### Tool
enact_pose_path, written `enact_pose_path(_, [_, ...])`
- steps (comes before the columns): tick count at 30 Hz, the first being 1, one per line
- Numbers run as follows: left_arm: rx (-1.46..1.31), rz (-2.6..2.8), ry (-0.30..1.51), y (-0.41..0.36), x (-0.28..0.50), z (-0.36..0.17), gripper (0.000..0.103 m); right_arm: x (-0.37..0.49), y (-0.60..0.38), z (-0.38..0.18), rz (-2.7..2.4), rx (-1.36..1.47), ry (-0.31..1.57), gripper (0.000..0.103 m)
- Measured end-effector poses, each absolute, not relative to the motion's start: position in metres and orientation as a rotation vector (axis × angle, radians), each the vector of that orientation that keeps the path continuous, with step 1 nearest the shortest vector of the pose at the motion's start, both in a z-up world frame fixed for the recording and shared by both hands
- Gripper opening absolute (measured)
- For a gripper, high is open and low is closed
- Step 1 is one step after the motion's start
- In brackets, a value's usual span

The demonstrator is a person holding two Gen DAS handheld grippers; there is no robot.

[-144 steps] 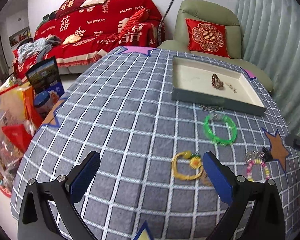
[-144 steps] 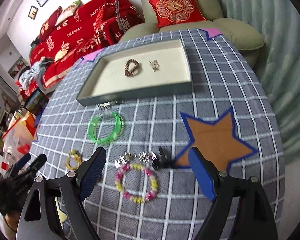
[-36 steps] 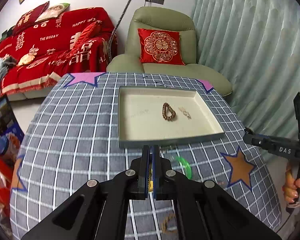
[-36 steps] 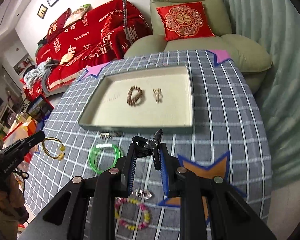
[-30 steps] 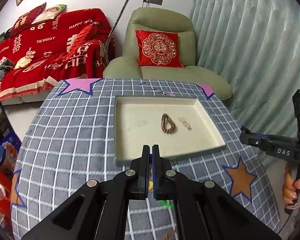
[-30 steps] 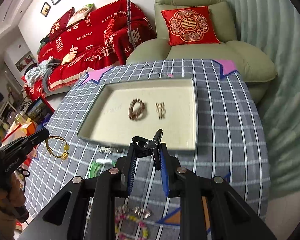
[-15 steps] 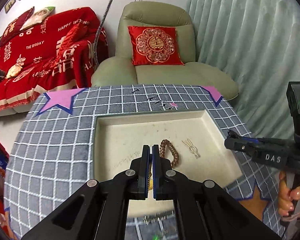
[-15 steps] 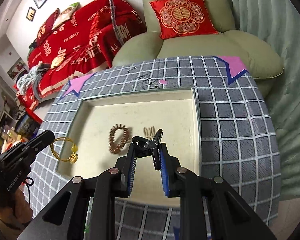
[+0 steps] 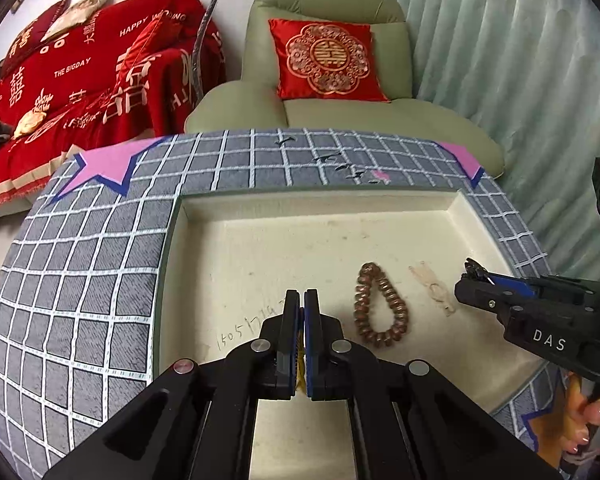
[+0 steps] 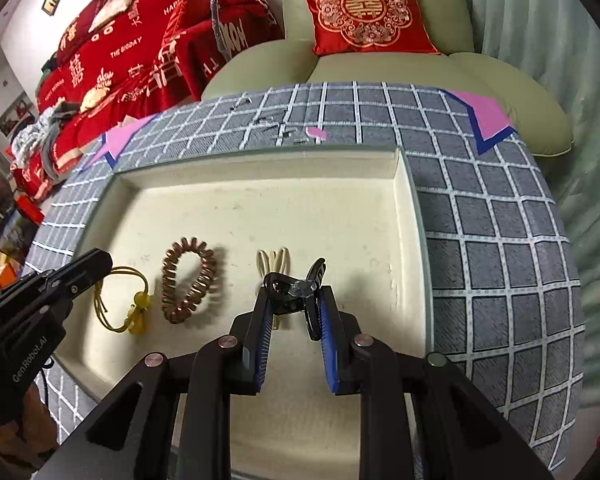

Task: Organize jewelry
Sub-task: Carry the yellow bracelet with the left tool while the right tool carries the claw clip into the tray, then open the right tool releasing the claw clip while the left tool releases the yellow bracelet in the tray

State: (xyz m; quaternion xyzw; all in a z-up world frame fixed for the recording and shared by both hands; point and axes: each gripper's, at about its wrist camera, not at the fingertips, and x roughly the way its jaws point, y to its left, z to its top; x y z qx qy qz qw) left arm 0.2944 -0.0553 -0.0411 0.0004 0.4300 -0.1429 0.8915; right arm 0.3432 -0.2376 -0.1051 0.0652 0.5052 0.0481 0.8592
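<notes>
1. Our left gripper [image 9: 302, 300] is pinched tight on a yellow cord bracelet [image 10: 122, 300], which dangles from its tips over the cream tray [image 10: 260, 200]. Only a sliver of yellow shows between the pads in the left wrist view.
2. Our right gripper [image 10: 294, 300] is narrowed around a black hair clip [image 10: 296, 288] carrying a clear stone.
3. A brown beaded bracelet [image 9: 380, 308] lies on the tray floor just right of the left gripper; a pale small clip [image 10: 274, 260] lies just ahead of the right gripper.
4. The tray sits on a grey checked tablecloth [image 9: 80, 280] with pink star patches.
5. Past the table's far edge stand a green armchair [image 9: 328, 12] with a red cushion [image 9: 326, 60], a red-draped sofa [image 9: 80, 72], and curtains [image 9: 500, 60].
6. The tray's far half is bare.
</notes>
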Motion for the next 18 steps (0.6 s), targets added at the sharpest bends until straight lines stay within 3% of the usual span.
enact_pose_path(12, [0.078,-0.228,0.935,-0.063,0.295,-0.060,0.012,0.339,-0.237,-0.110,0.092,0.128,1.048,0.026])
enact_pose_path(18, [0.104,-0.202,0.948,-0.065,0.293,-0.064,0.012,0.337,-0.240,-0.111,0.086,0.127,1.054,0.045])
